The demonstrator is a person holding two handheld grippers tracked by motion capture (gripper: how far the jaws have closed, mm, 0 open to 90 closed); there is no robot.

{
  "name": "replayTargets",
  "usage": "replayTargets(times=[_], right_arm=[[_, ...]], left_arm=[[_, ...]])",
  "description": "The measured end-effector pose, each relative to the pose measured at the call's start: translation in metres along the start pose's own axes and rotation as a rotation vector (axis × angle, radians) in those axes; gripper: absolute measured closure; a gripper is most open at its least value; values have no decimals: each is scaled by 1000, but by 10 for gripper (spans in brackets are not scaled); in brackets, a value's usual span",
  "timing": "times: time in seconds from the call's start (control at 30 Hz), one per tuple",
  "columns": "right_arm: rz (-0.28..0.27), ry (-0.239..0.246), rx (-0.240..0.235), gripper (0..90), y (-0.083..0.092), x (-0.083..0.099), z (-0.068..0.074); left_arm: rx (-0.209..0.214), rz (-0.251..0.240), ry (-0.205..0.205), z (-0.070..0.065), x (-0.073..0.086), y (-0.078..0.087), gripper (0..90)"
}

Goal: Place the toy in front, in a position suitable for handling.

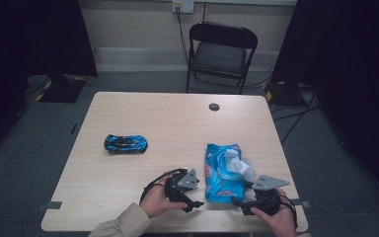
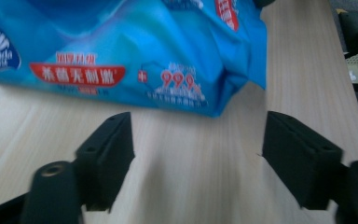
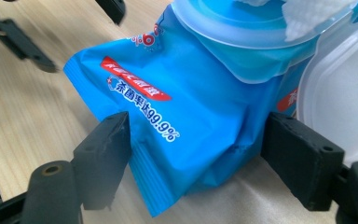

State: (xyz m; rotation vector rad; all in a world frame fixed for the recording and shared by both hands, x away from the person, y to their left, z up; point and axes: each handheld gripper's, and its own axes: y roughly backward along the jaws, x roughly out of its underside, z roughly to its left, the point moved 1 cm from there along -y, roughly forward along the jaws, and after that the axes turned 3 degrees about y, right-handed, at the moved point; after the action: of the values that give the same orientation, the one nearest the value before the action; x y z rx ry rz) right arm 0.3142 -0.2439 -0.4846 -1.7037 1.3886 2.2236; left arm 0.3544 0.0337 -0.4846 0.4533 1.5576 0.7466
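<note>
- Step in hand, as I read it: getting both tongs onto the blue wipes pack (image 1: 223,173) so I can deal with its flip lid (image 3: 342,93), which stands open with a white wipe (image 1: 238,165) poking out of the dispenser.
- Right gripper (image 1: 242,202): jaws spread fairly wide, straddling the near end of the pack. In the right gripper view the crimped corner sits between the pads; the right pad (image 3: 303,156) looks to be just touching the film, the left pad (image 3: 105,151) is at the seam edge. No squeeze visible in the film, so I call it not gripped yet.
- Left gripper (image 1: 193,203): jaws also well apart, nothing between them. In the left gripper view the pack's side edge (image 2: 135,56) lies just ahead of the tips, bare table (image 2: 196,168) under the gap.
- Pack location: on the table between my two tongs, just right of the left one, running away from the right one's tips. Lid end is the far end from me.
- Next move, my call: close the right jaws on the near corner to pin the pack, then bring the left tongs forward and up to the lid or the loose wipe.
- Watch-outs: the film is slick and soft, so a corner pinch may slide; the pack will skate on the table unless pinned.
- Toy car (image 1: 125,143) sits well left of the left gripper, out of the way.
</note>
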Motion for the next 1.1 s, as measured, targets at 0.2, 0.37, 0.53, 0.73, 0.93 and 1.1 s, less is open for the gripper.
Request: replayTargets(times=[0.2,0.37,0.53,0.73,0.93,1.1], right_arm=[[1,-5,-4,242,-2,-2,-1],[6,-1,2,251,-3,-3,-1],[-2,-13,13,264,-3,-2,-2],[0,-12,39,278,-4,-2,-5],[-1,-28,70,276,-6,-3,-9],[-3,-37,101,278,-8,-3,-14]], left_arm=[[10,-4,28,7,-8,-17,311],[35,6,24,7,-12,-25,387],[30,8,15,11,-14,-27,422],[28,14,10,18,-18,-31,440],[22,15,7,24,-22,-36,445],[20,15,18,31,-26,-40,462]])
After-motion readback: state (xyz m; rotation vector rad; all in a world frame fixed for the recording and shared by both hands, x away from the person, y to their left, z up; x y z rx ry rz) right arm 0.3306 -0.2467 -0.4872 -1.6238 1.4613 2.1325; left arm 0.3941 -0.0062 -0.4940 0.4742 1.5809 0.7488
